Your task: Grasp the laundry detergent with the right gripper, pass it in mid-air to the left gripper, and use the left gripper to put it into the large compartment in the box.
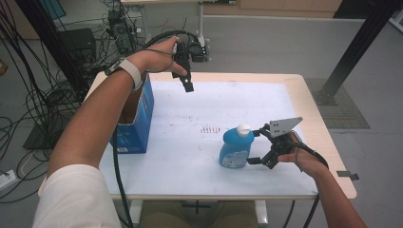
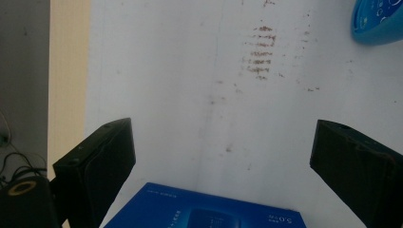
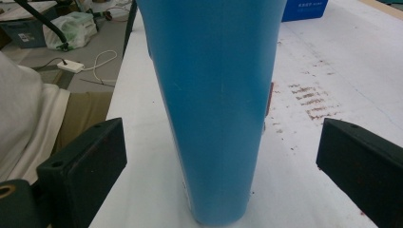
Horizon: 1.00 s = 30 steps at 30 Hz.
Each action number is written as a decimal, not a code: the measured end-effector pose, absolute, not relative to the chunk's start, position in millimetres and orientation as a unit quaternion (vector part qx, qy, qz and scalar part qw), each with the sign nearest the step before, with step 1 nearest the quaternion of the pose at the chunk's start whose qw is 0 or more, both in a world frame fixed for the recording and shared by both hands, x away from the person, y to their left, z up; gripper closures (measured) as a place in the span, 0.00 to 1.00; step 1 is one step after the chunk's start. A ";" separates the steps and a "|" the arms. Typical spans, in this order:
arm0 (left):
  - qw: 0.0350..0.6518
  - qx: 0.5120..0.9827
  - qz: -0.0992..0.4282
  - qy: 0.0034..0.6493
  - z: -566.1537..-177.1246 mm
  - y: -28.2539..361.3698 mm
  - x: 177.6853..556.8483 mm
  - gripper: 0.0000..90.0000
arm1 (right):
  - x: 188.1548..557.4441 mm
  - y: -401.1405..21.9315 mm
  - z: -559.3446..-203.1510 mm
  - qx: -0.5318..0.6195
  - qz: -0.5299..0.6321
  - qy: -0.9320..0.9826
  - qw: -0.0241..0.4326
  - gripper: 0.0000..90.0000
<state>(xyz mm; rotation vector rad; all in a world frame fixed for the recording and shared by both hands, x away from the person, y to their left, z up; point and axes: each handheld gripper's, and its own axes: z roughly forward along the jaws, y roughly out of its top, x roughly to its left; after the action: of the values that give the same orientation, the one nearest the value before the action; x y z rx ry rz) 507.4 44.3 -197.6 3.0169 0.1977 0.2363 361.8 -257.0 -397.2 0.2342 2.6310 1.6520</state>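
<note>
Blue bottle [image 1: 236,149] (white cap) standing upright on the table [image 1: 190,156], we are seeing the right gripper [image 1: 257,146] straddling it released, left gripper [image 1: 187,81] hovering spread above the blue box [image 1: 138,124].

free: table mid [image 1: 199,156] | blocked: box [image 1: 138,123] L edge, bottle [image 1: 236,148] R
</note>
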 end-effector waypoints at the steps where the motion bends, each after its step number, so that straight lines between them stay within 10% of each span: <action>1: 0.054 0.993 0.078 0.065 -197.7 44.3 507.5 0.09 | 361.9 -256.9 -397.2 0.075 0.530 0.845 0.013 0.03; 30: 0.054 0.993 0.079 0.067 -197.7 44.5 507.2 0.09 | 361.3 -256.2 -397.1 0.075 0.531 0.844 0.018 0.02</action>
<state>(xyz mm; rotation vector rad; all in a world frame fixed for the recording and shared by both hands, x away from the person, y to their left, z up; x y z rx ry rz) 507.2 44.5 -197.7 3.0176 0.2037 0.2393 361.3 -256.2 -397.1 0.2326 2.6208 1.6501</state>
